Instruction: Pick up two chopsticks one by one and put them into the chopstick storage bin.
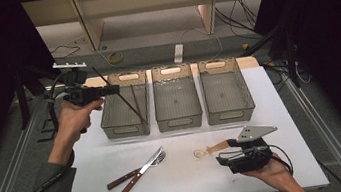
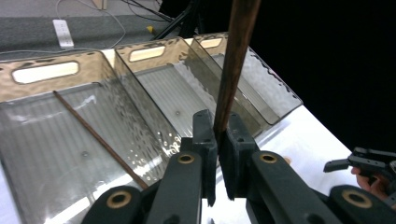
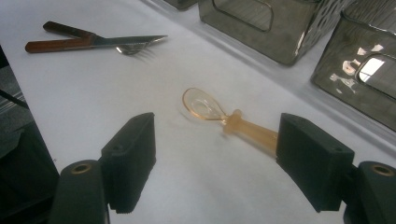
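High view: left claw (image 1: 116, 89) clamped on a chopstick (image 1: 106, 82) over the left bin (image 1: 127, 127), right claw (image 1: 233, 142) agape beside the spoon (image 1: 210, 149).

The left gripper (image 1: 116, 89) is up high with its jaws squeezed tight. The right gripper (image 3: 215, 154) sits low, jaws wide apart.
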The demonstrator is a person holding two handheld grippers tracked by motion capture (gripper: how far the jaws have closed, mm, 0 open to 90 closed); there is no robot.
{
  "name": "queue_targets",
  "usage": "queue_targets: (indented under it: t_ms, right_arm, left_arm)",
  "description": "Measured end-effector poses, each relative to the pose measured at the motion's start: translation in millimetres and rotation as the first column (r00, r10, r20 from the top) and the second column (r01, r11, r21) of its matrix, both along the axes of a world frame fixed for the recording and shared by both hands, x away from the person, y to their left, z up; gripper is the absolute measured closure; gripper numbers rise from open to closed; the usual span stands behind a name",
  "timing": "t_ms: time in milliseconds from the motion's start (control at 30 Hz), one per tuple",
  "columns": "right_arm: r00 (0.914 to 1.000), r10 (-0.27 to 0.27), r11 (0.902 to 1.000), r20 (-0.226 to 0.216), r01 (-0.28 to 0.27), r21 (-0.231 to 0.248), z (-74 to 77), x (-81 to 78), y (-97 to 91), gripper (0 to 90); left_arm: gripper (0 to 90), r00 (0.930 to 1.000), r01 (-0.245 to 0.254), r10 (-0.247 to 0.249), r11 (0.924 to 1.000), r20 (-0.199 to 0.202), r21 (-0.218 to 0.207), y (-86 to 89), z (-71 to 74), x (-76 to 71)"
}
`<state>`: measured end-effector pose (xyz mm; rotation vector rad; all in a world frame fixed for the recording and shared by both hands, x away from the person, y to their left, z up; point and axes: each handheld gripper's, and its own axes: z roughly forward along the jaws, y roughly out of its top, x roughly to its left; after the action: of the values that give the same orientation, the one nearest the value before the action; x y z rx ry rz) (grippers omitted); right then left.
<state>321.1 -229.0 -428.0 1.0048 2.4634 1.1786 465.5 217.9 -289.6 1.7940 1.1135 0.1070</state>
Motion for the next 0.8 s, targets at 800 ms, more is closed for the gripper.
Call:
queue_targets:
  t_ms: [800]
  right_arm:
    - [0.9999,0.011,0.9999,-0.002,-0.012,-0.012,-0.3,-0.2,1.2,29.0]
  left_arm:
    - [84.4,0.9902,-0.07,0.083,0.9907,-0.112,0.117,-16.7,-36.3,49.7]
